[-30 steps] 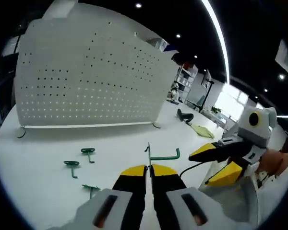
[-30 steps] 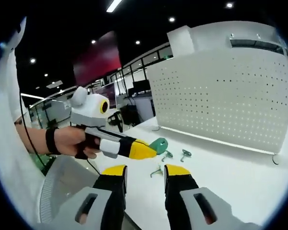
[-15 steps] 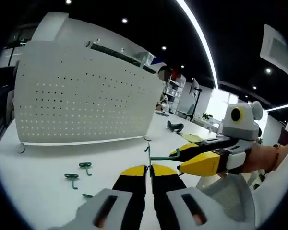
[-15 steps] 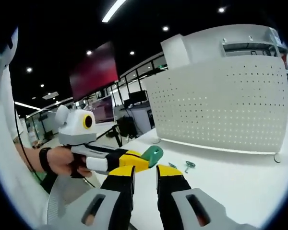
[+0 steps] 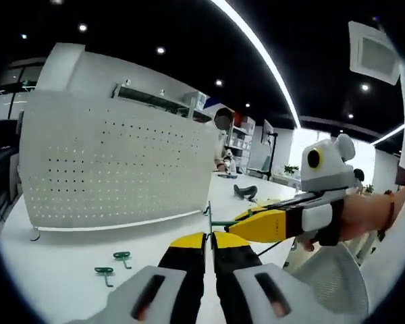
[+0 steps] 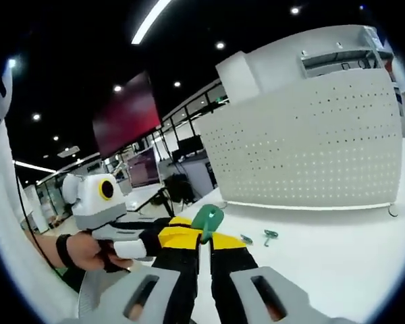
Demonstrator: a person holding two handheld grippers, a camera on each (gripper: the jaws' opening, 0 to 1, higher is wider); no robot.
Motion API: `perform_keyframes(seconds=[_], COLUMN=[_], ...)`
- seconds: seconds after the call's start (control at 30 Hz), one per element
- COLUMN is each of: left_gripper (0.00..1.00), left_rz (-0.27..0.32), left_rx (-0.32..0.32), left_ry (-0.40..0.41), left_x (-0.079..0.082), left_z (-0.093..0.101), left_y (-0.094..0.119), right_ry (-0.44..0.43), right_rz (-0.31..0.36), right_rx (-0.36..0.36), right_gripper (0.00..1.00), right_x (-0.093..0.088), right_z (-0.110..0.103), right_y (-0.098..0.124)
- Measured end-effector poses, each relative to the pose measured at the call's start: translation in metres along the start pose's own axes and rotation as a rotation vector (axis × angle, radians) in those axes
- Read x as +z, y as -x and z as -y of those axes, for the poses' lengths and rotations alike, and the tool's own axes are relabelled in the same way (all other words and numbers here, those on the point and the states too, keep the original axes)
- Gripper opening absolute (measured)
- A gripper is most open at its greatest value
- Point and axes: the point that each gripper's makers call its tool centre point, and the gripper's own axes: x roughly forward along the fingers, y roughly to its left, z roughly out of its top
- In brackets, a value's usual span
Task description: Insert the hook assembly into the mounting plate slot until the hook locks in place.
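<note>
The green hook assembly (image 5: pixel 224 222) hangs in the air above the white table, and my left gripper (image 5: pixel 209 236) is shut on its thin upright back piece. My right gripper (image 5: pixel 248 221) comes in from the right, its yellow jaws shut on the hook's far arm. In the right gripper view the hook's green rounded end (image 6: pixel 207 219) sticks up between my right gripper (image 6: pixel 204 237) jaws, with the left gripper (image 6: pixel 163 234) meeting it from the left. The white perforated mounting plate (image 5: pixel 115 165) (image 6: pixel 310 152) stands upright on the table behind, apart from the hook.
Loose green hooks (image 5: pixel 121 256) (image 5: pixel 105 273) lie on the table (image 5: pixel 61 270) in front of the plate, also seen as small hooks (image 6: pixel 270 235). A person's hand (image 5: pixel 364 214) (image 6: pixel 86 251) holds each gripper. A grey mesh chair (image 5: pixel 327 283) is at the lower right.
My right gripper's jaws went from wide apart to shut on the hook held by the left gripper. Both views have tilted upward.
</note>
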Motion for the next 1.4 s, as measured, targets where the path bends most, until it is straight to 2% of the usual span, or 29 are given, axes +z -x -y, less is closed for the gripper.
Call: perform_keyframes(seconds=[0.33, 0.4, 0.47, 0.6, 0.83, 0.87, 1.03, 1.17, 1.3, 1.4], left_gripper=[0.04, 0.04, 0.04, 0.04, 0.04, 0.04, 0.06, 0.16, 0.17, 0.18], left_rz=[0.047, 0.053, 0.072, 0.071, 0.062, 0.061, 0.052, 0.029, 0.026, 0.015], left_rx=[0.015, 0.011, 0.017, 0.015, 0.000, -0.003, -0.019, -0.022, -0.004, 0.002], left_ry=[-0.061, -0.110, -0.103, -0.130, -0.141, -0.164, -0.146, -0.118, -0.089, -0.096], left_x=[0.005, 0.007, 0.011, 0.012, 0.009, 0.008, 0.008, 0.006, 0.007, 0.004], left_z=[0.006, 0.009, 0.009, 0.011, 0.014, 0.015, 0.013, 0.007, 0.000, -0.002], left_y=[-0.001, -0.002, -0.001, -0.001, -0.002, -0.002, -0.004, -0.007, -0.004, -0.004], right_ry=[-0.101, -0.147, -0.157, -0.156, -0.252, -0.267, -0.218, -0.216, -0.173, -0.152], right_rz=[0.037, 0.065, 0.082, 0.083, 0.076, 0.079, 0.081, 0.090, 0.081, 0.089], right_rx=[-0.006, -0.014, -0.008, -0.019, -0.027, -0.024, -0.048, -0.067, -0.092, -0.109], right_gripper=[0.02, 0.03, 0.03, 0.02, 0.01, 0.01, 0.00, 0.00, 0.00, 0.00], right_x=[0.007, 0.012, 0.015, 0.014, 0.010, 0.010, 0.011, 0.014, 0.018, 0.025], right_z=[0.002, 0.002, 0.001, 0.001, 0.002, 0.000, 0.004, 0.010, 0.019, 0.027], right_y=[0.007, 0.010, 0.011, 0.011, 0.016, 0.016, 0.016, 0.016, 0.015, 0.015])
